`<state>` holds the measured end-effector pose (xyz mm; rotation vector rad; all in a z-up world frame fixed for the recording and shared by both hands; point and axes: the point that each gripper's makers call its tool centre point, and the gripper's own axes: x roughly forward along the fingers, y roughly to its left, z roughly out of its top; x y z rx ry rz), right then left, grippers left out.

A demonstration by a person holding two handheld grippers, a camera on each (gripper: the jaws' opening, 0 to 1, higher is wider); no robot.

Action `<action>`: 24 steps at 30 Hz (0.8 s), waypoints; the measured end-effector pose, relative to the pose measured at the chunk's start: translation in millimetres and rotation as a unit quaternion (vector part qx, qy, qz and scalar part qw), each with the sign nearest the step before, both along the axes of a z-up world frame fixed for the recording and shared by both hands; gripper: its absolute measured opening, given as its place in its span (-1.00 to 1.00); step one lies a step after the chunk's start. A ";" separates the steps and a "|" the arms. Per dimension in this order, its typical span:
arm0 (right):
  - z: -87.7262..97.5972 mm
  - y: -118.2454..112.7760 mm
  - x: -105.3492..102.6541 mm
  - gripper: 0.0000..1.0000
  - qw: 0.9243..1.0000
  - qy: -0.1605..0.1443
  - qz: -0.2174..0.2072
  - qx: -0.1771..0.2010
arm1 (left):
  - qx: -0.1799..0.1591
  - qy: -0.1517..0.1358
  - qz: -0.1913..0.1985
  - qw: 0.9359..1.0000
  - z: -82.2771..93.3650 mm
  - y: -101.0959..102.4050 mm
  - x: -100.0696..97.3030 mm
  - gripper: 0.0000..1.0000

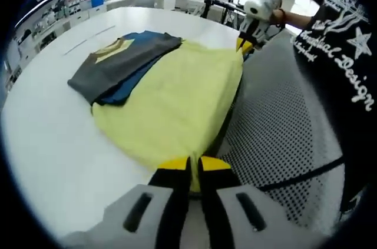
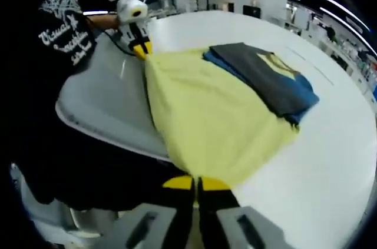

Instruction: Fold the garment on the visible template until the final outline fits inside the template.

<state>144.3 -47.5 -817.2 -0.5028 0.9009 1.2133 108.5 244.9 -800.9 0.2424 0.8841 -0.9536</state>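
Observation:
A pale yellow garment [image 1: 177, 96] lies spread over the white table [image 1: 53, 143] and partly over a grey dotted template mat [image 1: 277, 125]. My left gripper [image 1: 194, 165] is shut on the garment's near edge. At the far corner of the cloth, my right gripper [image 1: 246, 42] pinches it too. In the right gripper view, the right gripper [image 2: 196, 183] is shut on the yellow garment [image 2: 206, 119], and the left gripper [image 2: 141, 49] holds the opposite corner beside the template mat [image 2: 100, 102].
A folded stack of grey and blue garments [image 1: 121, 66] rests on the far side of the yellow cloth, also seen as the stack [image 2: 265, 75]. A person in a black printed shirt [image 1: 344, 66] stands by the mat. Shelves and desks line the room beyond.

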 end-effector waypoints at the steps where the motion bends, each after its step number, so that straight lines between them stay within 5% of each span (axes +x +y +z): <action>1: 1.5 0.4 -1.0 -1.00 1.000 0.000 0.000 0.001 | -0.003 0.001 0.005 1.000 2.1 1.2 -1.5 -0.95; 9: 22.8 2.5 18.2 -1.00 0.999 -0.047 -0.018 0.005 | -0.001 -0.016 0.007 1.000 15.4 2.2 4.2 -0.95; 24: 63.0 7.0 70.7 -1.00 0.992 -0.122 -0.030 -0.012 | 0.006 -0.076 0.036 0.996 66.0 9.2 69.2 -0.95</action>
